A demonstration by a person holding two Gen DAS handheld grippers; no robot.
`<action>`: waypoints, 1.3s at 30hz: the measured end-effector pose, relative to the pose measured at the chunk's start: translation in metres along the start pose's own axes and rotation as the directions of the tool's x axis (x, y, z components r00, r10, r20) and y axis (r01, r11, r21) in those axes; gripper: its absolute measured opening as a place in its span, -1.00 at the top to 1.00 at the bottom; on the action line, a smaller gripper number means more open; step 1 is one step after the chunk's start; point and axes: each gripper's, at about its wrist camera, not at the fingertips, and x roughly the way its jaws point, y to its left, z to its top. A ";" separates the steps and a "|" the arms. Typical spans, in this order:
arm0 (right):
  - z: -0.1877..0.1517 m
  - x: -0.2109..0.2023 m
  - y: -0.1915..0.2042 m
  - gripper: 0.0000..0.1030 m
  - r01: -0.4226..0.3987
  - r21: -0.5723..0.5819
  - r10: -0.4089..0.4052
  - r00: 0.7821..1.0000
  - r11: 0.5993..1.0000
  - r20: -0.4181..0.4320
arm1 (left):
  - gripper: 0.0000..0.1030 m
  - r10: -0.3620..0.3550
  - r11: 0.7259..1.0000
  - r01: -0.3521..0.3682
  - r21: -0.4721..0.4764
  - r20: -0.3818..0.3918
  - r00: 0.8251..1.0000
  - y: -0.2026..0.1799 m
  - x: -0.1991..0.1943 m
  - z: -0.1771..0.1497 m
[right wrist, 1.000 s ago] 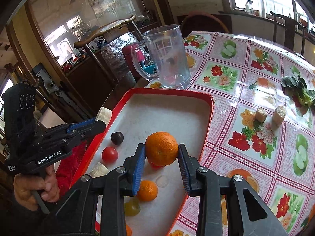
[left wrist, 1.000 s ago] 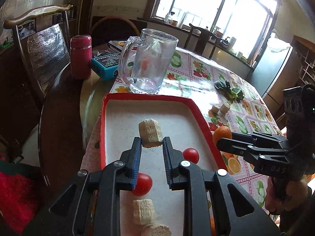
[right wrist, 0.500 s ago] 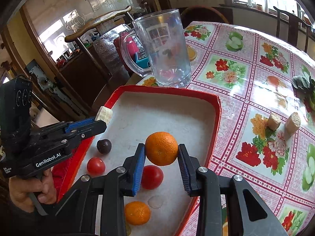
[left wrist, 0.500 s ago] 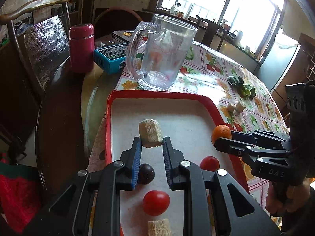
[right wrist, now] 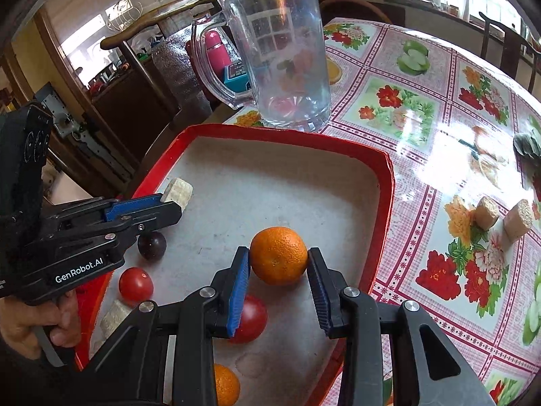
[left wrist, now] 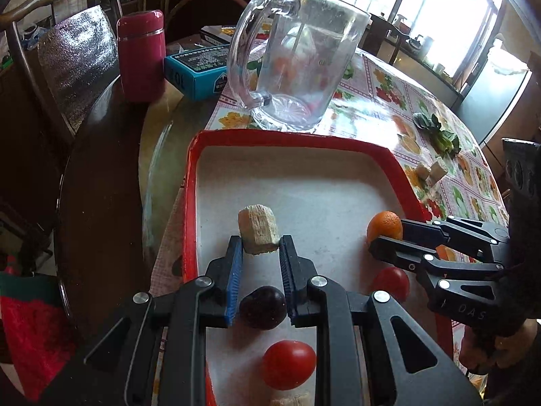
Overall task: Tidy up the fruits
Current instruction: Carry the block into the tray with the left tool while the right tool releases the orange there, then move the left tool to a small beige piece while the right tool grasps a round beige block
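My left gripper (left wrist: 259, 247) is shut on a pale beige chunk (left wrist: 258, 228) and holds it above the red-rimmed tray (left wrist: 290, 134); it shows in the right wrist view (right wrist: 175, 199) too. My right gripper (right wrist: 279, 264) is shut on an orange (right wrist: 279, 255) above the tray's right part, also seen from the left (left wrist: 385, 225). On the tray lie a dark plum (left wrist: 263, 307), two red tomatoes (left wrist: 289, 364) (right wrist: 248, 318), another orange (right wrist: 225, 385) and beige chunks (right wrist: 113, 314). A clear glass mug (left wrist: 297, 57) stands just beyond the tray.
Two beige chunks (right wrist: 500, 216) and leafy greens (left wrist: 436, 132) lie on the flowered tablecloth to the right. A red flask (left wrist: 142, 55) and a blue box (left wrist: 197, 71) stand behind the tray on the left. A chair (left wrist: 67, 57) is at the table's far left.
Both grippers have moved forward over the tray toward the glass mug, each still holding its item. The mug looms larger in both views.
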 end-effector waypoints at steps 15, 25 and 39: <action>-0.012 -0.043 0.005 0.08 0.002 -0.032 0.000 0.999 0.999 0.052 | 0.41 0.061 0.998 -0.061 -0.019 0.017 0.998 -0.005 -0.015 -0.003; -0.031 -0.077 -0.016 0.05 -0.002 0.023 -0.001 0.996 1.000 0.095 | 0.41 0.043 0.999 -0.043 0.007 0.045 0.998 -0.027 -0.031 -0.007; -0.060 -0.105 -0.061 -0.08 0.042 0.104 -0.054 0.992 0.994 0.115 | 0.20 -0.001 0.998 -0.003 0.056 0.067 0.998 -0.068 -0.041 -0.012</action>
